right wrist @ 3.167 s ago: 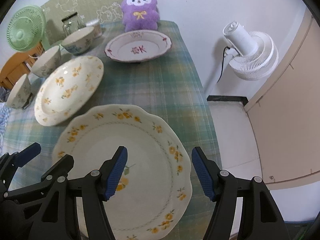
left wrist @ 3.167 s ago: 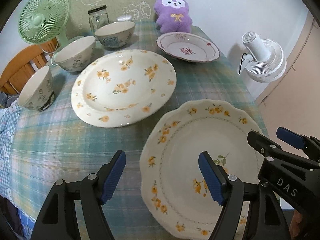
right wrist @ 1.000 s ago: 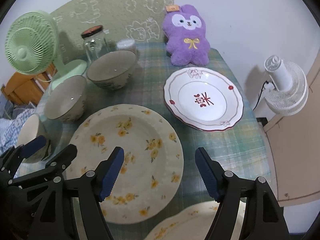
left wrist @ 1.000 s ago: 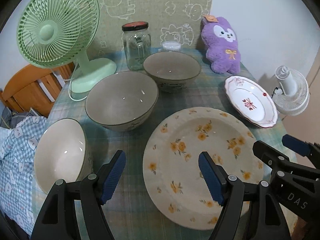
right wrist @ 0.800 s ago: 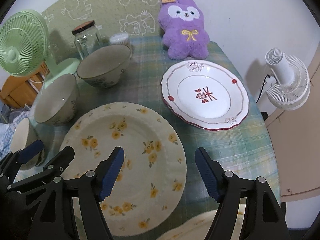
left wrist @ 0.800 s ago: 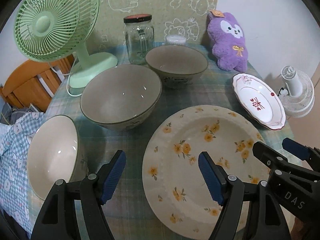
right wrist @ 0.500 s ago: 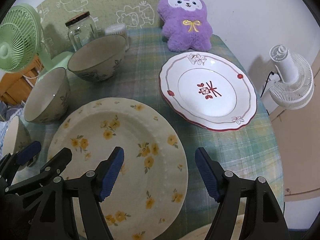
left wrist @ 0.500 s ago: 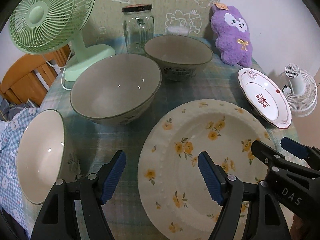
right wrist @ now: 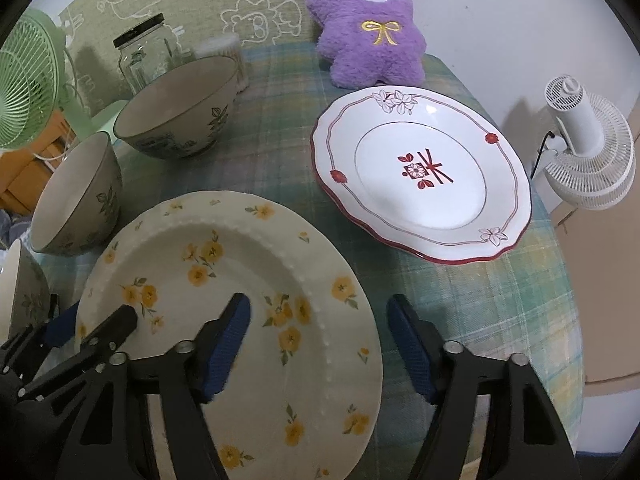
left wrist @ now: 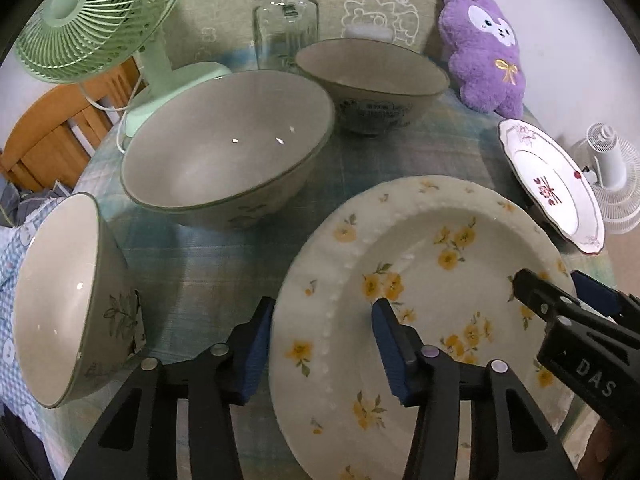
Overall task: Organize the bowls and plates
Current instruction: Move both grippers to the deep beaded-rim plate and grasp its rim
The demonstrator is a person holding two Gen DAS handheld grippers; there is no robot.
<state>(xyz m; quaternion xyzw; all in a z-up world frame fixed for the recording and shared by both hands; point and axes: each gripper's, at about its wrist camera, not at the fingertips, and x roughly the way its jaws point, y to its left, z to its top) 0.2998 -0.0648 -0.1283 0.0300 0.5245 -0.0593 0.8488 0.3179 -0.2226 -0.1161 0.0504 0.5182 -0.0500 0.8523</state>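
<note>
A cream plate with yellow flowers (left wrist: 440,280) (right wrist: 224,280) lies flat on the checked tablecloth. My left gripper (left wrist: 322,344) straddles its left rim, jaws closing, pads not pressing on it. My right gripper (right wrist: 318,340) straddles its right rim the same way, jaws closing a little. Each gripper shows in the other's view, over the far side of the plate. A white plate with red trim (right wrist: 420,176) sits to the right. Three bowls stand to the left: one large (left wrist: 224,148), one behind it (left wrist: 372,76), one at the table's near-left edge (left wrist: 56,300).
A green fan (left wrist: 88,12), a glass jar (left wrist: 286,20) and a purple plush toy (right wrist: 368,20) line the back of the table. A white fan (right wrist: 588,152) stands beyond the right table edge. A wooden chair (left wrist: 44,140) is at the far left.
Both grippers left the scalloped plate, came forward and sank onto the yellow-flower plate. Their jaws have narrowed, the left more, and now straddle its opposite rims.
</note>
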